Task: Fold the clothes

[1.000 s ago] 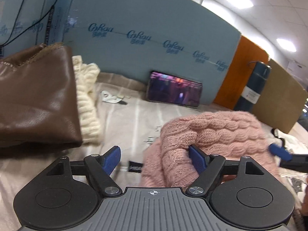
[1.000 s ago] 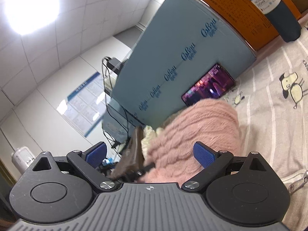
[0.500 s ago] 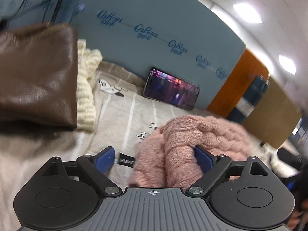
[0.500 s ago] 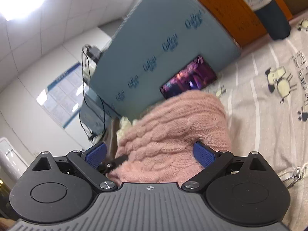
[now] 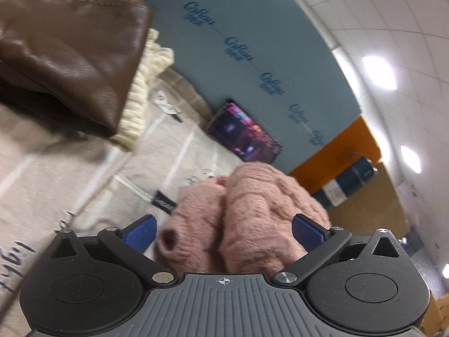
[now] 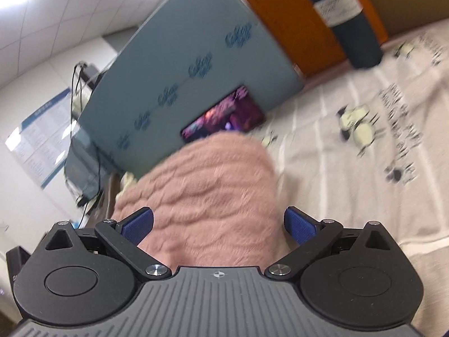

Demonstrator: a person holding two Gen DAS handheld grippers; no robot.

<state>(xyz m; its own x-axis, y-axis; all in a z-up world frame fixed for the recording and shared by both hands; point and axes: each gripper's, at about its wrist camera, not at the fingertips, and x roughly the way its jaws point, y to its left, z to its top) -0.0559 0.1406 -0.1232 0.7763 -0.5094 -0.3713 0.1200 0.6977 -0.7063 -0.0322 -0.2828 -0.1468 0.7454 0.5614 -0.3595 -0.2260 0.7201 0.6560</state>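
the pink cable-knit sweater (image 5: 252, 216) sits bundled on the beige printed bedsheet (image 5: 70, 168), its bulk running away from us toward the phone (image 5: 244, 134) propped against the blue foam board (image 5: 238, 47). a rolled sleeve end with its open cuff (image 5: 171, 237) points back at our left gripper (image 5: 223, 231), whose jaws have just been opening and now stand spread wide; the sweater lies between the blue pads (image 5: 306, 230) but they do not press it, so we judge it just released.

from the right wrist view the same sweater (image 6: 207, 193) fills the gap of our right gripper (image 6: 219, 223), which is also spread, its pads (image 6: 299, 224) at either edge of the knit without any visible squeeze. both grippers sit right at the near end of the bundle, so neither is clearly the closer one; the garment lies straight ahead of each.

further left a brown leather jacket (image 5: 70, 50) lies over a cream knit (image 5: 143, 90), well apart from the sweater. a dark blue bottle (image 6: 350, 19) stands by the orange panel (image 6: 286, 19) beyond.

we judge the next move turns on the loose sleeve, which lies nearer the left pad side.
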